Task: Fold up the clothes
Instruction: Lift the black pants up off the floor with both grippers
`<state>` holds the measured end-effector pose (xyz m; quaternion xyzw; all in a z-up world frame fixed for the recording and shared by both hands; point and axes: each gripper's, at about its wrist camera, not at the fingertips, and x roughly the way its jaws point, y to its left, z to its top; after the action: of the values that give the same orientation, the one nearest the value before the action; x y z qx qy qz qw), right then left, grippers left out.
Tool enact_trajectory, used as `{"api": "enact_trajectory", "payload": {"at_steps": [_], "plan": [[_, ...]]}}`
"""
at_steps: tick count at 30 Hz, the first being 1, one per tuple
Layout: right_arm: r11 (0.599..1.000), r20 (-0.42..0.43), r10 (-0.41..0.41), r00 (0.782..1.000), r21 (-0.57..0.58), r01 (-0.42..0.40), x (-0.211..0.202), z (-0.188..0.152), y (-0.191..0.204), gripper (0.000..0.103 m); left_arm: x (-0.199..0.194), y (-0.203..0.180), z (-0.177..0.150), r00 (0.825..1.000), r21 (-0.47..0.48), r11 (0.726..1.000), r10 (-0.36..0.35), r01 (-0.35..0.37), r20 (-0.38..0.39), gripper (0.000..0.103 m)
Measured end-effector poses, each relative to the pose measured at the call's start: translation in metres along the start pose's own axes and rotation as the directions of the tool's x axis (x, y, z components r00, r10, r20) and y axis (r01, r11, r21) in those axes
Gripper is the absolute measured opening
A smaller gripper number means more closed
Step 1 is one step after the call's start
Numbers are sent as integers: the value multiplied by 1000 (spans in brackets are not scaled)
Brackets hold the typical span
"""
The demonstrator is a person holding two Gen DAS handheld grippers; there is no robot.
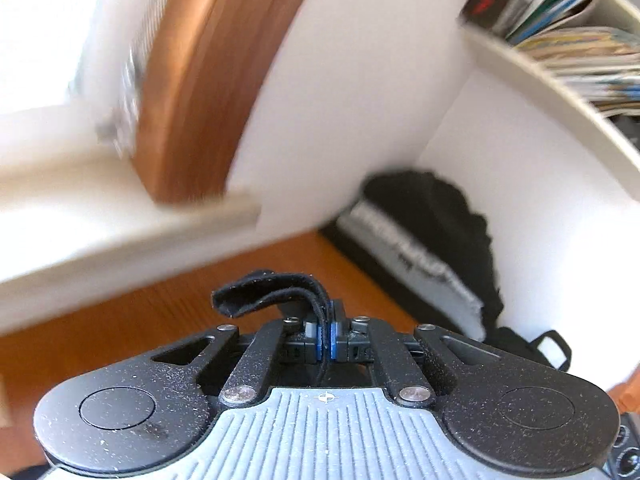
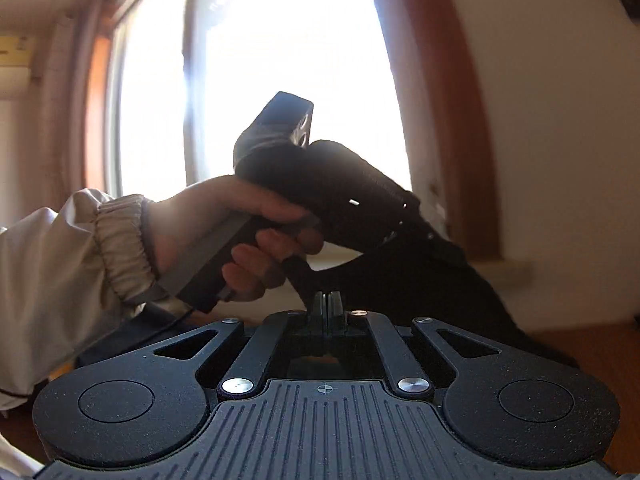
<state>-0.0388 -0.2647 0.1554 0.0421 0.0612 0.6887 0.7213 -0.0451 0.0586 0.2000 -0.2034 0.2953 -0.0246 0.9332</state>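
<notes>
My left gripper (image 1: pixel 325 334) is shut on a black garment (image 1: pixel 264 294); a folded edge of the cloth sticks up and curls left above the blue pads, held above the wooden table (image 1: pixel 168 312). My right gripper (image 2: pixel 328 308) is shut on the black garment (image 2: pixel 420 280), which hangs dark beyond its fingers. In the right wrist view the person's hand (image 2: pixel 236 236) holds the other gripper's handle just beyond my fingers, backlit by the window.
A black and grey folded pile (image 1: pixel 420 248) lies against the white wall at the table's far right. A shelf with books (image 1: pixel 568 40) hangs above it. A bright window (image 2: pixel 280 60) with a wooden frame (image 1: pixel 188 80) and white sill stands ahead.
</notes>
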Motion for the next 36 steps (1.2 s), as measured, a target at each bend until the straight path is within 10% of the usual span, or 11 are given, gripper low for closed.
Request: {"api": "enact_trajectory", "payload": {"at_steps": [15, 36], "plan": [[927, 43, 288, 957, -264, -267, 39, 122, 162, 1, -259, 4, 14, 947, 37, 973, 212, -227, 242, 3], [893, 16, 361, 933, -296, -340, 93, 148, 193, 1, -330, 35, 7, 915, -21, 959, 277, -284, 295, 3]]}}
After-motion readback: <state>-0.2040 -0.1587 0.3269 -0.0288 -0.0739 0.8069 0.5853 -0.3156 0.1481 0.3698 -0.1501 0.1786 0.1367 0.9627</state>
